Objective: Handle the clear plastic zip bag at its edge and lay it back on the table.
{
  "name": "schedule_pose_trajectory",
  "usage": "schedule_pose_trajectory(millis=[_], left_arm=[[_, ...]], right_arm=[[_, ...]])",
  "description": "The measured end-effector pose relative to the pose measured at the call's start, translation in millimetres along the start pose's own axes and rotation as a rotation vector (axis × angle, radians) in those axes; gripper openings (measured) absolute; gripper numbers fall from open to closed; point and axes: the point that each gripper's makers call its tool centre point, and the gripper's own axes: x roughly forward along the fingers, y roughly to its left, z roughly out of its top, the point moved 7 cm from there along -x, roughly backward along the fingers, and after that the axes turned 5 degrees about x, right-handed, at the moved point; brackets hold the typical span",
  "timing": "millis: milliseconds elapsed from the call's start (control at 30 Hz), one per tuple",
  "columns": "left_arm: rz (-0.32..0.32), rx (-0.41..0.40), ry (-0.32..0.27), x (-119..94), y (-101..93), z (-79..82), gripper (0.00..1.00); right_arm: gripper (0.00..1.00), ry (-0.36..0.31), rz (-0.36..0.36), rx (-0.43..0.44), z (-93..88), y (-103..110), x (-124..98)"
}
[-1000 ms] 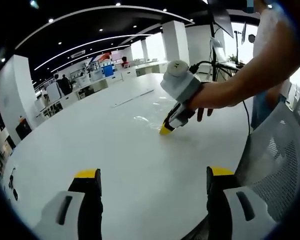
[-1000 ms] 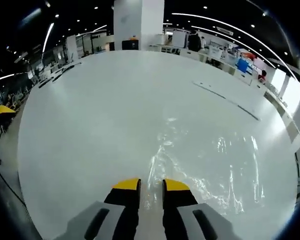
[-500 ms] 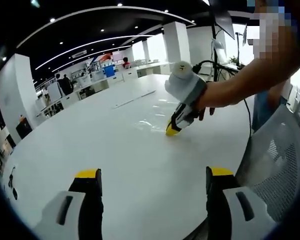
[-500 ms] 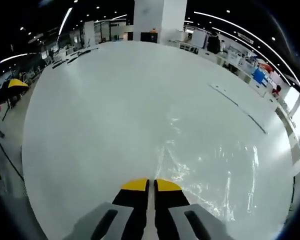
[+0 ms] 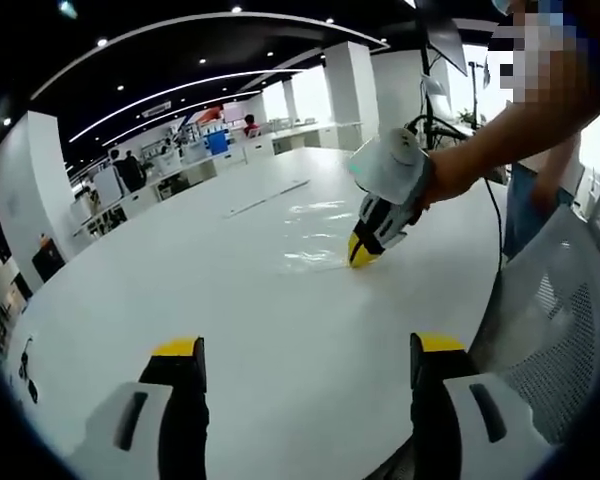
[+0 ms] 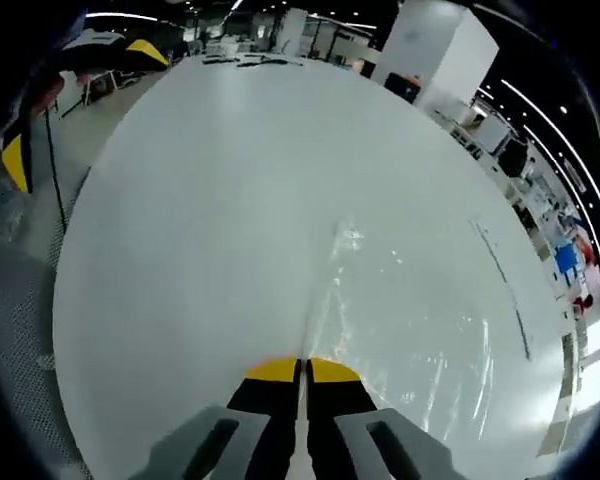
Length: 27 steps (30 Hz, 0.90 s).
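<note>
Change: the jaws of the right gripper (image 6: 302,372), apart a second ago, are now pressed together on the near edge of the clear plastic zip bag (image 6: 400,300); in the left gripper view the right gripper (image 5: 363,252) has moved toward 3 o'clock and tilted more steeply.
Meaning: the edge grasp looks made; my judgement is that lifting or dragging comes next, then laying the bag flat and letting go.
Bag: it lies on the white table (image 5: 180,290) at about 1 o'clock from the left gripper, its near edge raised slightly at the yellow tips; in the right gripper view it spreads from 12 toward 2 o'clock as glinting wrinkles.
Left gripper (image 5: 305,350): jaws spread wide, holding nothing, low over the table's near side, well apart from the bag.
Around: a mesh chair back (image 5: 550,320) at 4 o'clock; a thin dark strip (image 5: 265,197) on the table at 11 o'clock beyond the bag; desks and people far off.
In the way: nothing lies on the table near the bag; the film is thin and slippery, so it may slide from the pinch.
</note>
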Motion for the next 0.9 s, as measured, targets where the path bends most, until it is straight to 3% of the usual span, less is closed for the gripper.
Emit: schedule_pose_trajectory(millis=[200, 300, 400, 600, 900], left_arm=[[0.000, 0.009, 0.005, -1, -1.5, 0.6, 0.82], [0.001, 0.008, 0.004, -2, -2.4, 0.8, 0.82], [0.000, 0.012, 0.006, -2, -2.9, 0.2, 0.82], [-0.003, 0.015, 0.008, -2, -4.2, 0.1, 0.82], [-0.004, 0.015, 0.010, -2, -2.8, 0.1, 0.81]], right_arm=[[0.00, -0.015, 0.022, 0.012, -7.5, -1, -4], [0.02, -0.054, 0.080, 0.140, -9.4, 1, -5], [0.06, -0.065, 0.059, 0.150, -11.1, -6, -3], [0.13, -0.133, 0.037, 0.316, -5.9, -11, 2], [0.14, -0.140, 0.045, 0.408, -9.7, -7, 5]])
